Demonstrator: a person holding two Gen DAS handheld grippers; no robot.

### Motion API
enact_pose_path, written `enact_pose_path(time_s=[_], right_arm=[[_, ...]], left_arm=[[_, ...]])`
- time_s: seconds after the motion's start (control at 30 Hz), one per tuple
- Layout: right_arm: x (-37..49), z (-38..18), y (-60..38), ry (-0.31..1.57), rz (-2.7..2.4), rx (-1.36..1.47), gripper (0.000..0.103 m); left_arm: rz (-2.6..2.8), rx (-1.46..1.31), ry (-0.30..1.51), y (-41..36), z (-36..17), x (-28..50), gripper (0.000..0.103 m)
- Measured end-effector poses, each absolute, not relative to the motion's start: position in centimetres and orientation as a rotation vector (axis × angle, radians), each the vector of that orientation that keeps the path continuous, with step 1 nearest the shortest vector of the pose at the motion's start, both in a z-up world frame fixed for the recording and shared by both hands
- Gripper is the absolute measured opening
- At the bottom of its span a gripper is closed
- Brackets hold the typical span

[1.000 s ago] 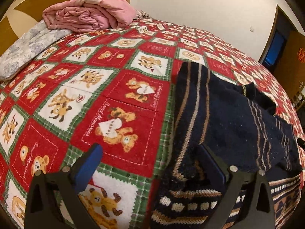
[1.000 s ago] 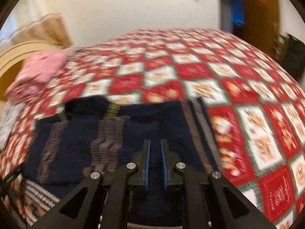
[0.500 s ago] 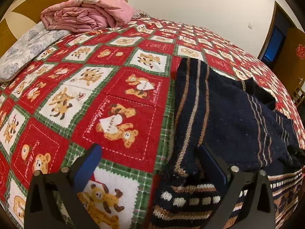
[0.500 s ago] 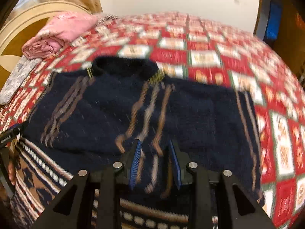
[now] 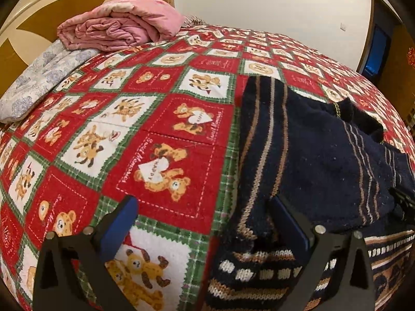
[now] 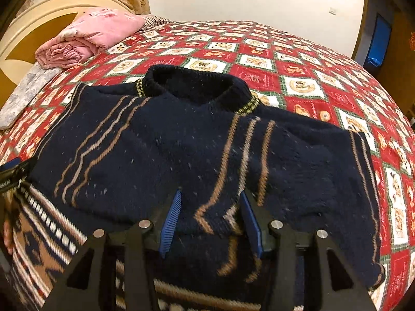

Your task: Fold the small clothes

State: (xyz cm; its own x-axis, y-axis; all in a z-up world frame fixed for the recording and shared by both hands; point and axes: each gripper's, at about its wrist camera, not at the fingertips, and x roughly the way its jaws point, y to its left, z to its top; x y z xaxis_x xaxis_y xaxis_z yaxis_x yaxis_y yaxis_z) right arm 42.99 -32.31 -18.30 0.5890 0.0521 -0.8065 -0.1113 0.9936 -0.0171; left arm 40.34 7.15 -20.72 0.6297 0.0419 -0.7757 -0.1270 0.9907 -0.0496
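Note:
A navy knitted sweater with tan stripes lies flat on the bed, collar at the far side and both sleeves folded in over the chest. Its patterned hem is nearest me. My right gripper hovers over the lower middle of the sweater; its jaws are opening and the pads press on nothing. In the left wrist view the sweater's folded left edge runs past the right finger. My left gripper stands open wide, straddling that edge and the bedspread.
A red, white and green teddy-bear bedspread covers the bed. A rolled pink quilt and a grey floral pillow lie by the cream headboard. A dark doorway is at the far right.
My right gripper's jaws have gone from nearly shut to well apart, and it has swung back and lower over the sweater's middle. The left gripper has stayed in place.

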Motion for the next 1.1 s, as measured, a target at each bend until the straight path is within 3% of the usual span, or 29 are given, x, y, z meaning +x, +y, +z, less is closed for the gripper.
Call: enact_pose_path(time_s=[0.17,0.33,0.7,1.1], right_arm=[[42.5,-17.9,-32.9,0.911,0.067,-0.037,0.052],[41.9,-18.8,-34.4,0.94,0.064,0.016,0.064],[37.5,-18.9,-34.9,0.958,0.051,-0.113,0.065],[30.6,-18.7,-37.0,1.0,0.069,-0.078,0.065]], left_arm=[[0.095,-0.11,0.887,7.2,-20.8,40.4,0.103],[0.093,-0.111,0.889,7.2,-20.9,40.5,0.103],[0.053,-0.174,0.941,8.3,-20.2,38.8,0.103],[0.018,-0.072,0.936,7.5,-20.2,30.4,0.103]])
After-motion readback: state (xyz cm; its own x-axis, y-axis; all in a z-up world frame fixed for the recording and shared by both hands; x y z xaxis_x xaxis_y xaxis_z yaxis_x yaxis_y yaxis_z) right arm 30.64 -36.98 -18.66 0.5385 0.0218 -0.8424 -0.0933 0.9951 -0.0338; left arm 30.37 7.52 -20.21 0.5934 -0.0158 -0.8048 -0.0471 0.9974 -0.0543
